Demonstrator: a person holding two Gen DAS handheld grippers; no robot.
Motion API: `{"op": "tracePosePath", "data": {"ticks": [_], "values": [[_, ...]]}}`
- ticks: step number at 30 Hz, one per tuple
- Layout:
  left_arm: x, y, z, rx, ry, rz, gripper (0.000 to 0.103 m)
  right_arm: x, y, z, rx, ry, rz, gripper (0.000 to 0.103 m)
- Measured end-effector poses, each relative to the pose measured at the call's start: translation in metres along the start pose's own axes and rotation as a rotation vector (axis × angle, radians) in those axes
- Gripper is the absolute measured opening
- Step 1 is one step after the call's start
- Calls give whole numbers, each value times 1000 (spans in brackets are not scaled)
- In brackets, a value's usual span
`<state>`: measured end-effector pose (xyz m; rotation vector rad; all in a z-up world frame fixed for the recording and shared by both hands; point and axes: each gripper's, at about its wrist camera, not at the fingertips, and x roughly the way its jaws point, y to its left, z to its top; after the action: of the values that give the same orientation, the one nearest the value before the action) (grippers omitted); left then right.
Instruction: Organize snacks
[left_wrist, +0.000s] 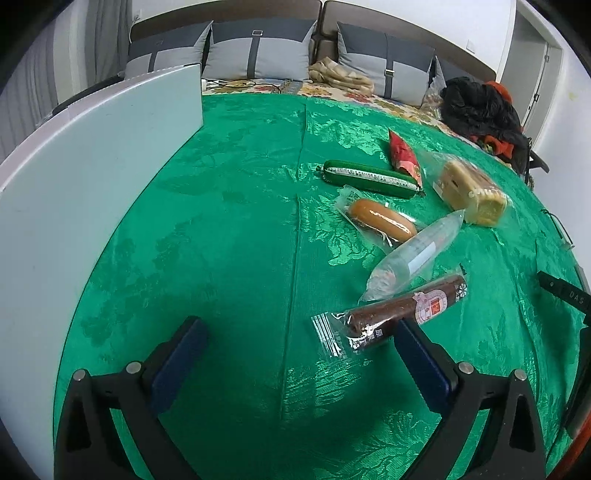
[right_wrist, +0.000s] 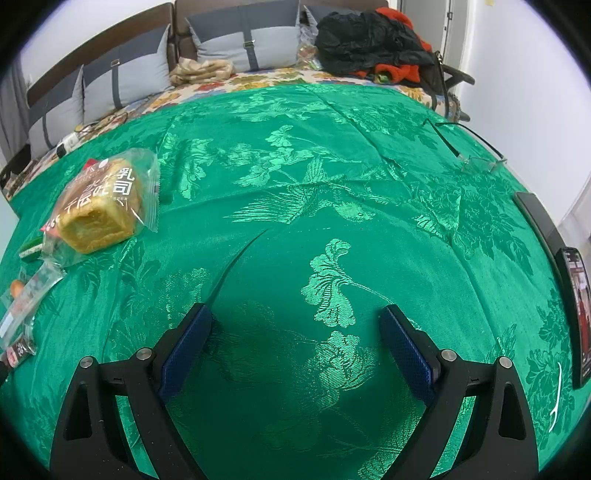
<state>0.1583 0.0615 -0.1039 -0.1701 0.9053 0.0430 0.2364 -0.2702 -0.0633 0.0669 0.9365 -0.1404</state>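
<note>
Barely begun, judging by the layout: six snacks loose on the green cloth, none in either claw, none set inside the white box (left_wrist: 103, 155) standing off to the left of the left claw (left_wrist: 299, 339).

Left claw spread wide, empty, hovering low over the bench (left_wrist: 229, 221). Nearest to it, touching or just in front of its right finger, a dark brown sausage stick (left_wrist: 406, 306) in a clear wrapper (the likeliest first pick, as a guess). Just beyond that, ahead and to the right, a clear wrapped tube (left_wrist: 413, 254) lying aslant, its far end beside a packaged orange sausage (left_wrist: 382, 219). Farther on, a long green sausage (left_wrist: 369, 177), with a red packet (left_wrist: 402, 153) touching its far end. To the right of those, a bagged bread loaf (left_wrist: 469, 192).

Right claw (right_wrist: 295, 328) also spread fully, nothing between the pads, only bare cloth ahead of it. Same bread loaf well off to its left and forward; the other snack wrappers barely peeking in at the left edge. Off to the right, a phone (right_wrist: 576, 314) at the bench rim, and farther ahead a pair of glasses (right_wrist: 480, 162).

Beyond the bench, a bed with grey pillows (left_wrist: 258, 51) and a heap of dark clothes (right_wrist: 369, 40).

Left to do, by this reading: everything, each snack still to be gathered and placed (where exactly, presumably the box, cannot tell).
</note>
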Motion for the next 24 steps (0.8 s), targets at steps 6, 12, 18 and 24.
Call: {"op": "tracePosePath", "data": {"ticks": [6,12,18,24], "values": [[0,0,0,0,0,0,101,0,1,0,0,0,0,95],[0,-1,0,0,0,1,101,1,1,0,0,0,0,95],[0,-1,0,0,0,1,101,1,1,0,0,0,0,95],[1,-1,0,3,2,3,102,1,1,0,0,0,0,95]]}}
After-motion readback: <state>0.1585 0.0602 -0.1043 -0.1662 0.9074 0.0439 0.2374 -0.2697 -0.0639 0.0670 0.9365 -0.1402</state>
